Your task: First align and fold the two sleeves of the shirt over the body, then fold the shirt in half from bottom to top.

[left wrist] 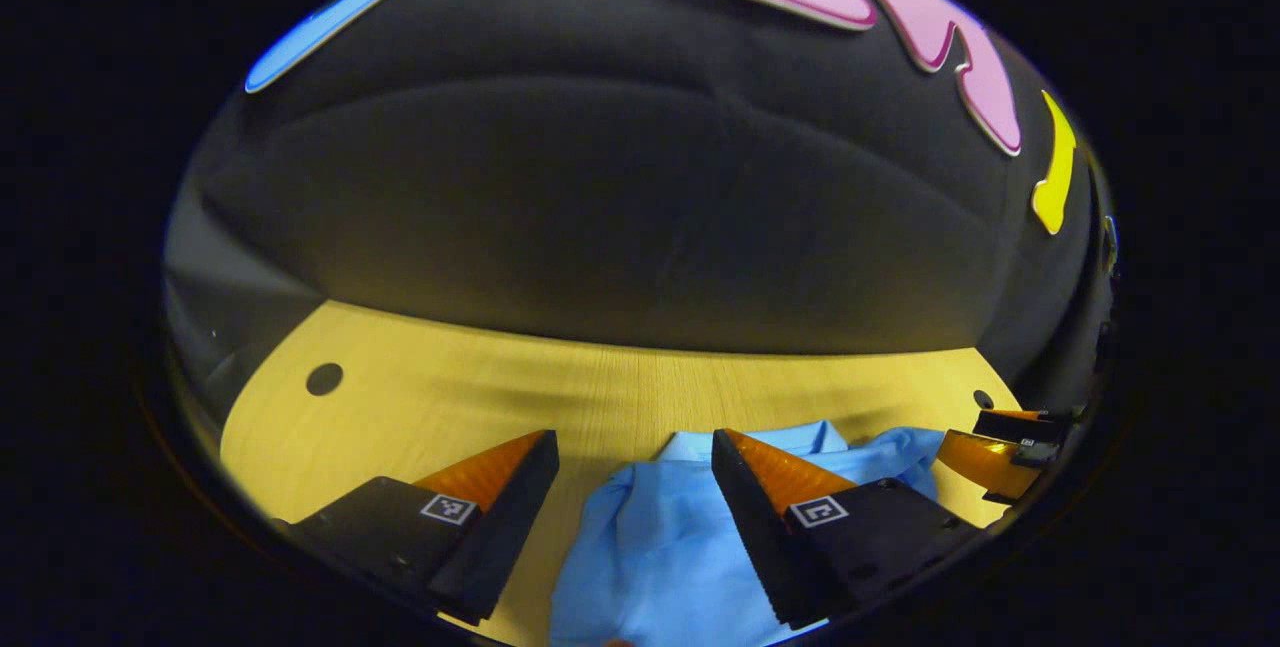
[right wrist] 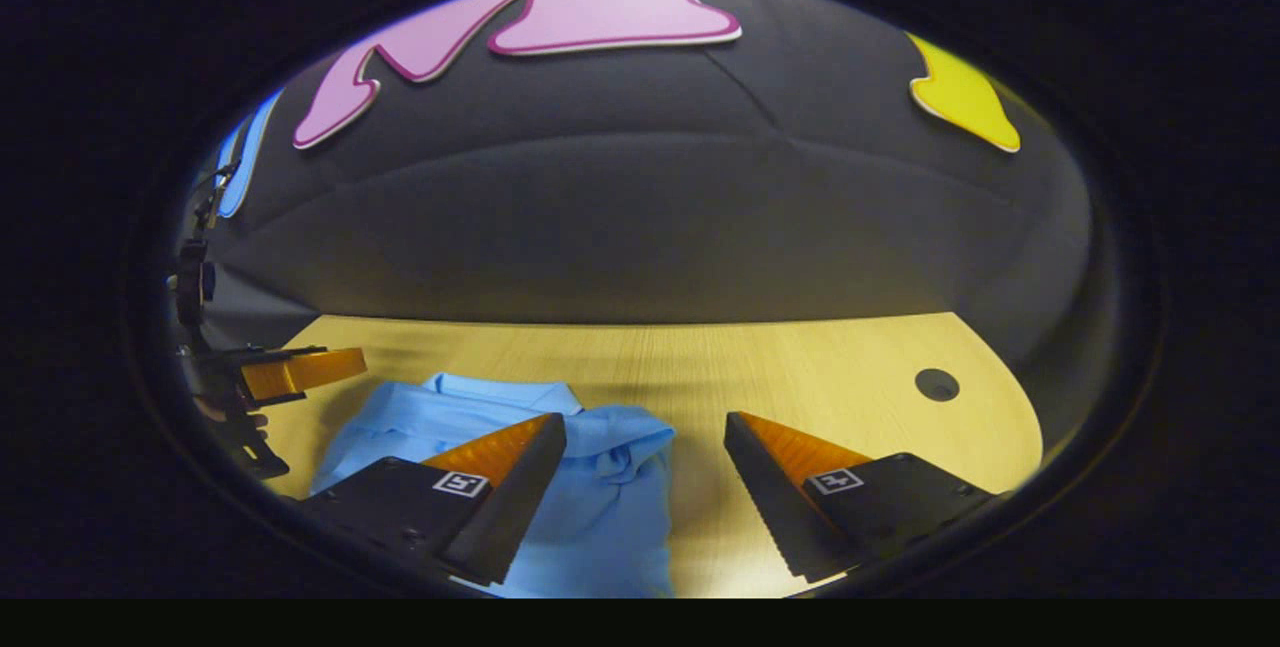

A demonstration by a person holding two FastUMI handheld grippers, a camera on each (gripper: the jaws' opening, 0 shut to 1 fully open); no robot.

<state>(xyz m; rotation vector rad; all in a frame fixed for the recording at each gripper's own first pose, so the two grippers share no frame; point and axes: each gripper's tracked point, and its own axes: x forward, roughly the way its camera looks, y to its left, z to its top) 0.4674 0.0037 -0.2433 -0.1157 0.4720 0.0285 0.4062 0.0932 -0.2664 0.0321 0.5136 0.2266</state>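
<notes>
Left gripper [left wrist: 634, 487]: fingers spread wide, nothing held, seen over the left edge of the shirt [left wrist: 660, 547]. Right gripper [right wrist: 645, 472]: fingers likewise spread, nothing gripped, seen over the shirt's [right wrist: 600, 507] right edge. Light blue shirt is laid crumpled on the wooden table [right wrist: 780, 367], collar toward the wall. A round hole [right wrist: 937, 385] is noted in the table, right of the shirt.
</notes>
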